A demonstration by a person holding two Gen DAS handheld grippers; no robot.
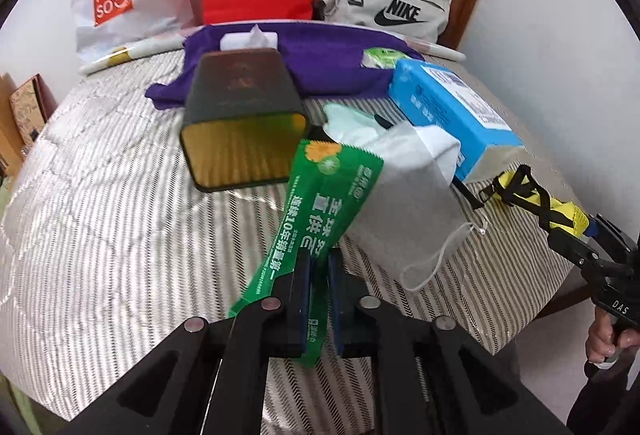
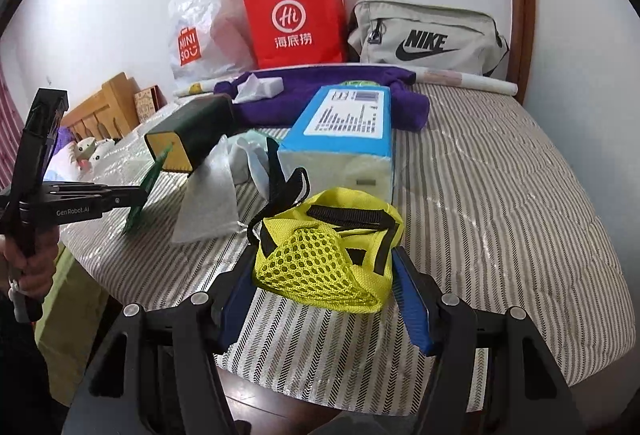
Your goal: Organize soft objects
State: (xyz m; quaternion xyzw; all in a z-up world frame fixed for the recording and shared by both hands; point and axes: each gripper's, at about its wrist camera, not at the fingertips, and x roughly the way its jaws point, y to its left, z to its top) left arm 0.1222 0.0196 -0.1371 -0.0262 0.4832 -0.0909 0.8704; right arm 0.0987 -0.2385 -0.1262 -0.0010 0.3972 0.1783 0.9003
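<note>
Left wrist view: left hand-held gripper point(image 1: 319, 299) is clamping green sachet point(image 1: 320, 211), w/ dark box point(image 1: 244, 123) just ahead; next: drop inside. Right hand-held gripper point(image 2: 326, 299) is straddling yellow mesh pouch point(image 2: 320, 259), jaws apart.

Green sachet point(image 1: 320, 219) lifted, tilted; yellow mesh pouch point(image 2: 324, 259) on striped bed point(image 2: 500, 195).

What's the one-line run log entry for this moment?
left gripper: shut on green packet | right gripper: around yellow mesh pouch, grip unclear | surface: striped bed
</note>
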